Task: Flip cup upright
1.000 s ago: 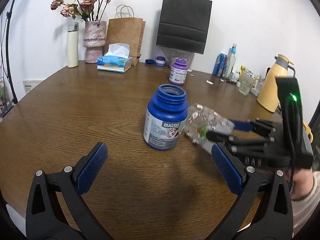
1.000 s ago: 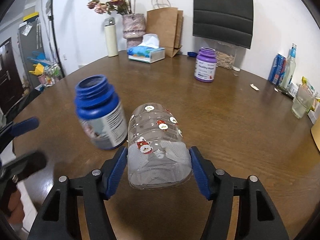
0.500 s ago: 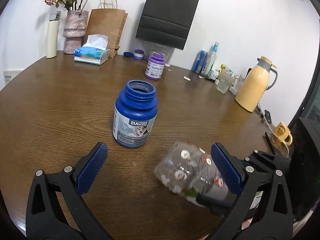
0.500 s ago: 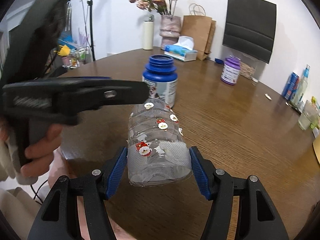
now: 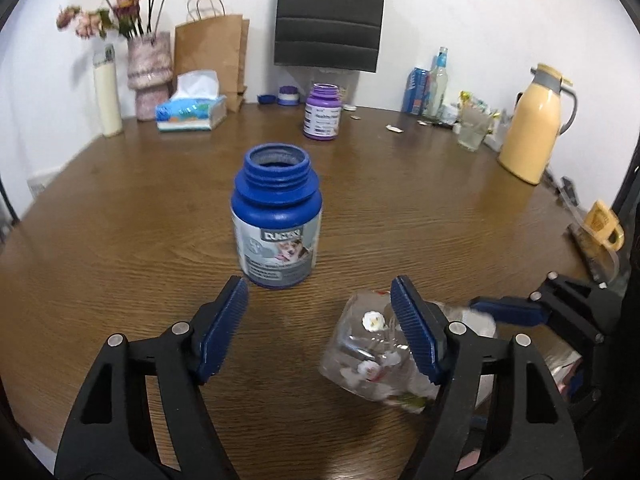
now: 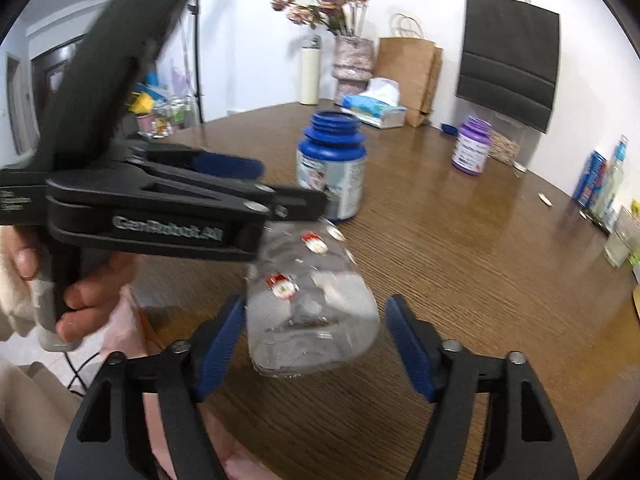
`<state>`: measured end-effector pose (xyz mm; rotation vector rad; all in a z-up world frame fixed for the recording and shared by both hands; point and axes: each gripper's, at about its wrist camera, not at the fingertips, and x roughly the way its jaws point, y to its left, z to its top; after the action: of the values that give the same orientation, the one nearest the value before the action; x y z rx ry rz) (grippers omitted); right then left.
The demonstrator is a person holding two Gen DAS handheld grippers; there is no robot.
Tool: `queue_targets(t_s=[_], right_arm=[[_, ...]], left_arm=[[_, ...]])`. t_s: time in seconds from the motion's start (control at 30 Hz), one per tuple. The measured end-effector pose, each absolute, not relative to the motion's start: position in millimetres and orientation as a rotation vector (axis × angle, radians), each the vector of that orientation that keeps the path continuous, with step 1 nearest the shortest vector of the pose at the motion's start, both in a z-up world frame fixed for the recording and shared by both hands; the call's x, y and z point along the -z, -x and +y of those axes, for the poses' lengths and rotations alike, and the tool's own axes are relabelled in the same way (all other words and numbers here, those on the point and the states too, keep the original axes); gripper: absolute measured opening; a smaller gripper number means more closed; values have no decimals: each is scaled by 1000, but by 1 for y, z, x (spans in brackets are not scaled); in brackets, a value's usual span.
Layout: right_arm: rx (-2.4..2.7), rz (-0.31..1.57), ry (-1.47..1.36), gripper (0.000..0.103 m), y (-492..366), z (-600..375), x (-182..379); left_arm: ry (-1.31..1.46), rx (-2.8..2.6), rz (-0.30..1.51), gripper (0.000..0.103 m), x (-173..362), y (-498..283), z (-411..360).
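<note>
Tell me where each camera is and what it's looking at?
Left wrist: sits on the left tongs, looks across the table at the jar; its own two fingers show, with the cup at the right.
Right wrist: sits on the right tongs, looks at the cup between its fingers; the left tongs and hand cross on the left.
Both see: cup, jar, table.

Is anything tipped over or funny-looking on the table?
Yes. The clear cup with little stickers lies on its side between the right gripper fingers instead of standing. The blue jar has no lid, but stands upright.
</note>
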<state>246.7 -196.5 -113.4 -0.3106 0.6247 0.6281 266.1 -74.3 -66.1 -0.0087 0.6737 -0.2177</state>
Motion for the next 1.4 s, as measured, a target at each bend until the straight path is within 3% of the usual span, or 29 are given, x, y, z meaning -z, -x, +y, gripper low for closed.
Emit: queue_targets(t_s=[0.33, 0.57, 0.93, 0.97, 1.07, 1.27, 1.4], right_arm=[[-502, 649, 45, 79, -265, -248, 116], [-430, 640, -57, 79, -274, -267, 115], [-386, 621, -115, 79, -261, -291, 111], [-384, 619, -112, 79, -260, -292, 110], [-377, 615, -117, 79, -258, -296, 109], [-425, 602, -199, 79, -258, -308, 104], [-531, 566, -304, 79, -265, -317, 87]], left_arm=[[-7, 179, 668, 72, 63, -261, -75], [-108, 374, 648, 89, 45, -245, -98], [-377, 546, 792, 90, 73, -268, -149], [-392, 558, 807, 89, 76, -270, -152], [-435, 561, 831, 64, 82, -275, -159], [-385, 531, 785, 62, 73, -272, -160], [-296, 409, 639, 62, 56, -271, -158]])
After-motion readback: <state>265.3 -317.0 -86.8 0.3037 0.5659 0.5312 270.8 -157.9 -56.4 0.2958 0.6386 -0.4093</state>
